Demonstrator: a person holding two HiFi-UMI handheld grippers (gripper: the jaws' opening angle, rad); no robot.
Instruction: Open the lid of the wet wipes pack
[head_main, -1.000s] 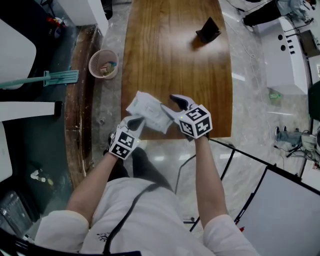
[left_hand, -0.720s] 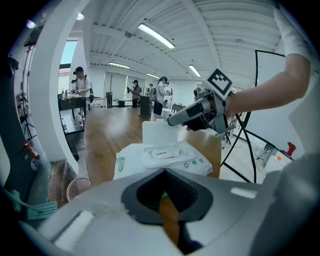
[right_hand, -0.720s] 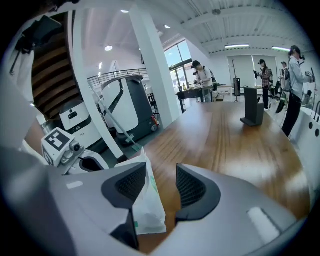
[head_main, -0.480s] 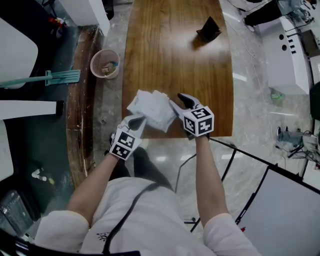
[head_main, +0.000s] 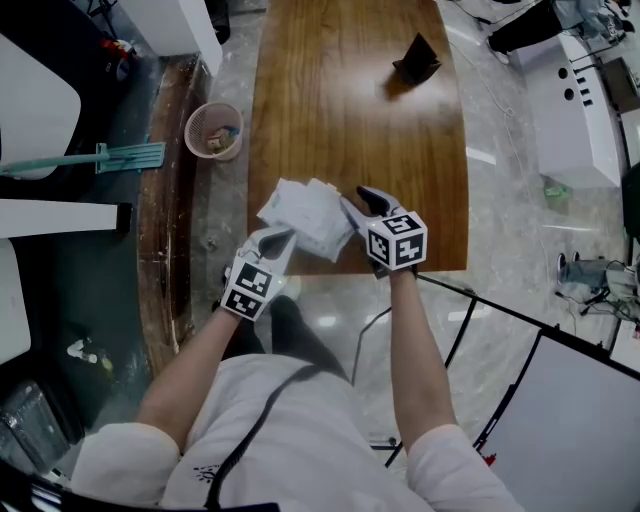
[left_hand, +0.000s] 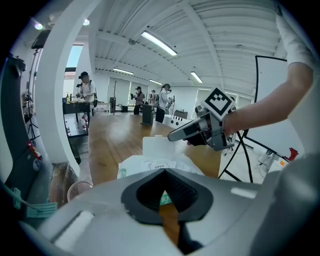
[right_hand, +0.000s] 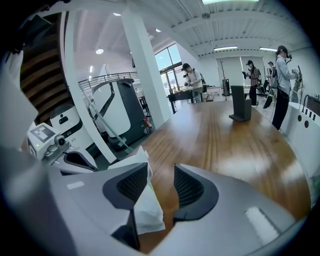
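The white wet wipes pack (head_main: 303, 215) hangs above the near end of the wooden table (head_main: 350, 120). My left gripper (head_main: 280, 238) is shut on its near left corner; the left gripper view shows a green-printed edge pinched between the pads (left_hand: 165, 172). There the pack's top carries an "OPEN" label (left_hand: 159, 166), and a white flap (left_hand: 159, 145) stands up behind it. My right gripper (head_main: 357, 203) is at the pack's right edge with its jaws closing. In the right gripper view the pack's edge (right_hand: 145, 200) lies against the left pad, with a gap to the right pad (right_hand: 161, 172).
A black stand (head_main: 416, 60) sits on the far part of the table. On the floor to the left are a pink wastebasket (head_main: 213, 130) and a green mop (head_main: 100, 158). White cabinets (head_main: 565, 110) stand at the right. Several people stand far off in both gripper views.
My right gripper has moved left onto the pack's right edge and its jaws have narrowed. The pack has bunched up and risen slightly with my left gripper.
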